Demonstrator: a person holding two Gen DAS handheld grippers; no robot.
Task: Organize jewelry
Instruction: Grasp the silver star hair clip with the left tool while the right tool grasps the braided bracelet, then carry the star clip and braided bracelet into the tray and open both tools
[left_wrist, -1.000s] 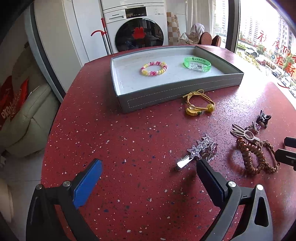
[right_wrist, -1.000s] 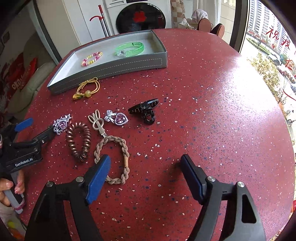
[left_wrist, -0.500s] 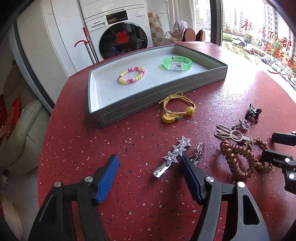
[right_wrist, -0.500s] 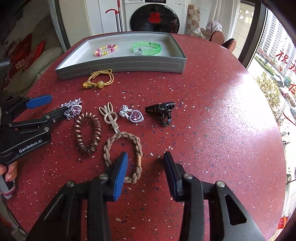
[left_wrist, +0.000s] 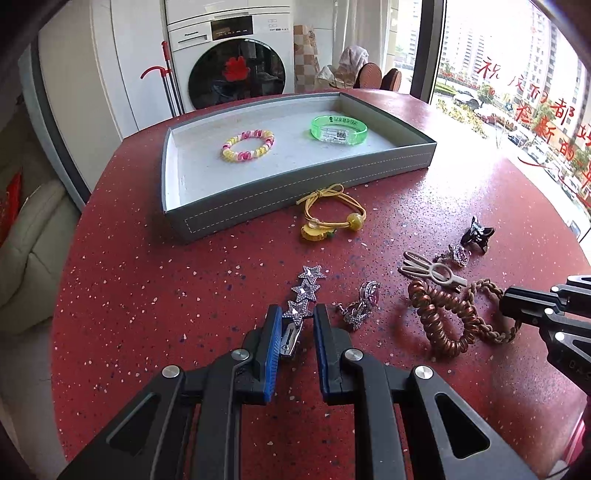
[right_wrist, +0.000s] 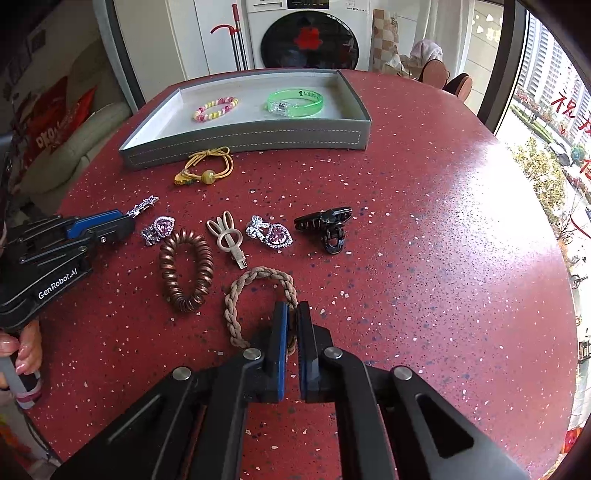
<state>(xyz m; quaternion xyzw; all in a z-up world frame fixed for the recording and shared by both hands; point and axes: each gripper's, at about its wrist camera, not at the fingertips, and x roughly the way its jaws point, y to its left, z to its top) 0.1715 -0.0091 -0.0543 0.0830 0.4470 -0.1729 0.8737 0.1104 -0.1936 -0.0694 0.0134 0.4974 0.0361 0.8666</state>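
A grey tray (left_wrist: 295, 199) (right_wrist: 243, 140) holds a pink-yellow bead bracelet (left_wrist: 248, 145) and a green bangle (left_wrist: 338, 127). My left gripper (left_wrist: 297, 314) is shut on the near end of a silver star hair clip (left_wrist: 304, 291), which lies on the red table; it also shows in the right wrist view (right_wrist: 144, 205). My right gripper (right_wrist: 292, 312) is shut on the near right side of a beige braided hair tie (right_wrist: 251, 284), which lies on the table.
On the table lie a yellow hair tie (left_wrist: 332, 218), a copper coil tie (right_wrist: 186, 269), a beige rabbit clip (right_wrist: 227, 236), two pink heart brooches (right_wrist: 269, 232) (right_wrist: 159, 229) and a black claw clip (right_wrist: 327, 225). The table edge curves at right.
Both grippers moved forward and closed: the left onto the star clip, the right onto the braided tie.
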